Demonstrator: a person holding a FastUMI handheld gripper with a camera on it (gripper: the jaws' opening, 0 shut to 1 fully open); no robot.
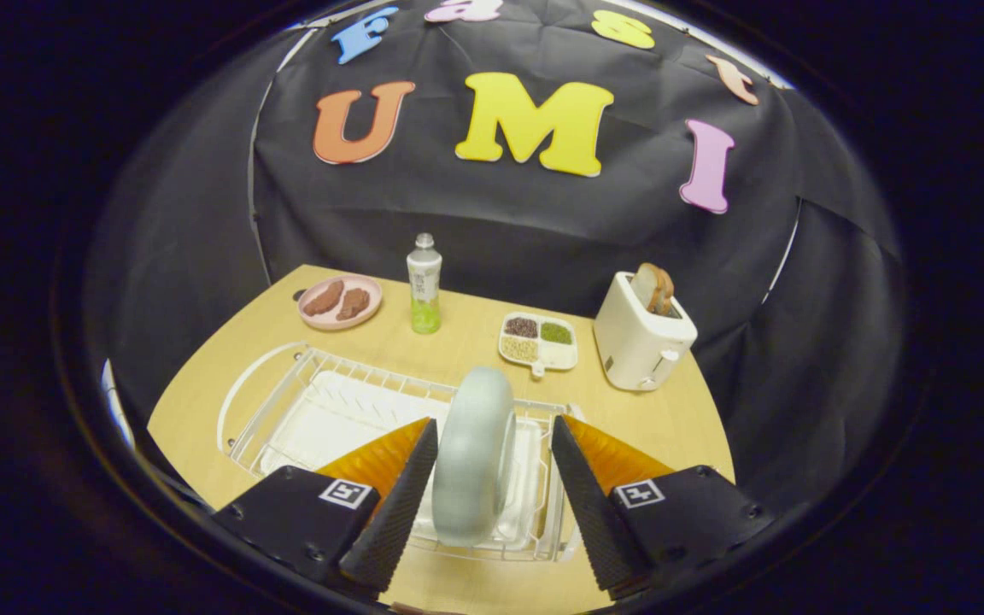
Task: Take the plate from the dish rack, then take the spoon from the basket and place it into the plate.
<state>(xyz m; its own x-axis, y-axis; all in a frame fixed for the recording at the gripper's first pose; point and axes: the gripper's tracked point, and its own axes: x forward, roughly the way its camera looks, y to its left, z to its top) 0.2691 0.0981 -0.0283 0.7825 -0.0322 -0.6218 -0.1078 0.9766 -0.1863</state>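
A pale blue-grey plate (475, 453) stands on its edge in the white wire dish rack (287, 401), at the rack's right end. My gripper (494, 424) is open, with one finger on each side of the plate. The left finger (398, 504) sits close against the plate's face. A gap separates the right finger (582, 495) from the plate's other side. The plate's top rim rises above both fingertips. The rest of the rack stretches off to the left, holding nothing else.
The rack rests on a light wooden table (680, 418). Beyond it stand a pink plate with brown food (340, 301), a small bottle (424, 284), a divided snack tray (539, 342) and a white toaster (641, 337) with a bread slice.
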